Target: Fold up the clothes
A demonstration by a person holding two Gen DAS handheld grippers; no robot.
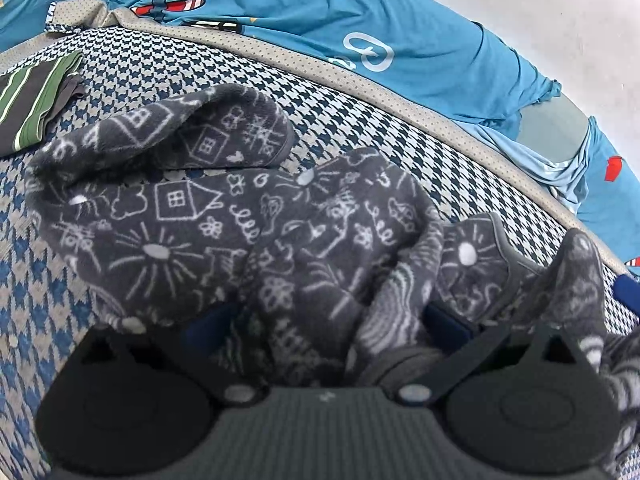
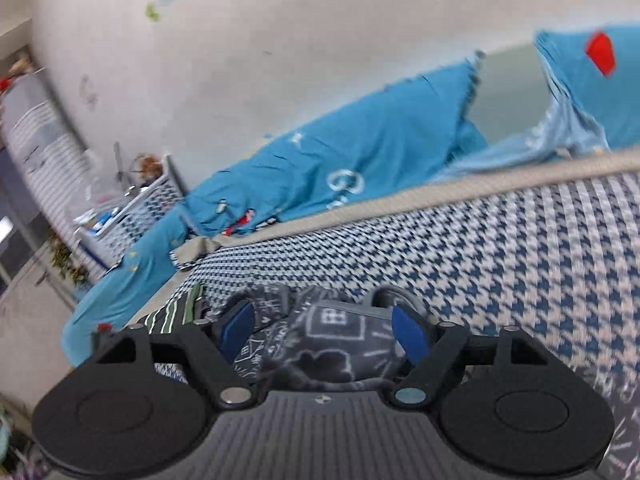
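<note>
1. A dark grey fleece garment (image 1: pixel 224 216) printed with white doodles of houses, suns and flowers lies crumpled on a bed cover (image 1: pixel 132 64) woven in a blue-and-white houndstooth pattern.
2. In the left wrist view the garment fills the middle of the picture, bunched into folds, one rounded flap turned over at its upper left.
3. The left gripper (image 1: pixel 324 320) stands wide apart, its blue pads (image 1: pixel 448 322) on either side of a thick fold of the fleece; the cloth lies between the jaws, and the pads do not look pressed together on it.
4. The right side of the garment rises in a peak near the right edge of that view, just beside the right-hand pad.
5. A folded piece of striped cloth (image 1: pixel 28 108) in green, black and white lies on the cover at the far left, apart from the fleece.
6. A grey dotted border (image 1: pixel 280 60) edges the cover; beyond it lies a bright blue sheet (image 1: pixel 320 16) with an aeroplane and star print.
7. In the right wrist view, which is blurred and tilted, the right gripper (image 2: pixel 324 328) is spread wide, its pads (image 2: pixel 408 336) clear of the cloth, with a hump of the same fleece (image 2: pixel 320 340) lying loose between them.
8. The striped cloth (image 2: pixel 168 316) shows to the left of that gripper.
9. A pale wall (image 2: pixel 280 60) rises behind the bed.
</note>
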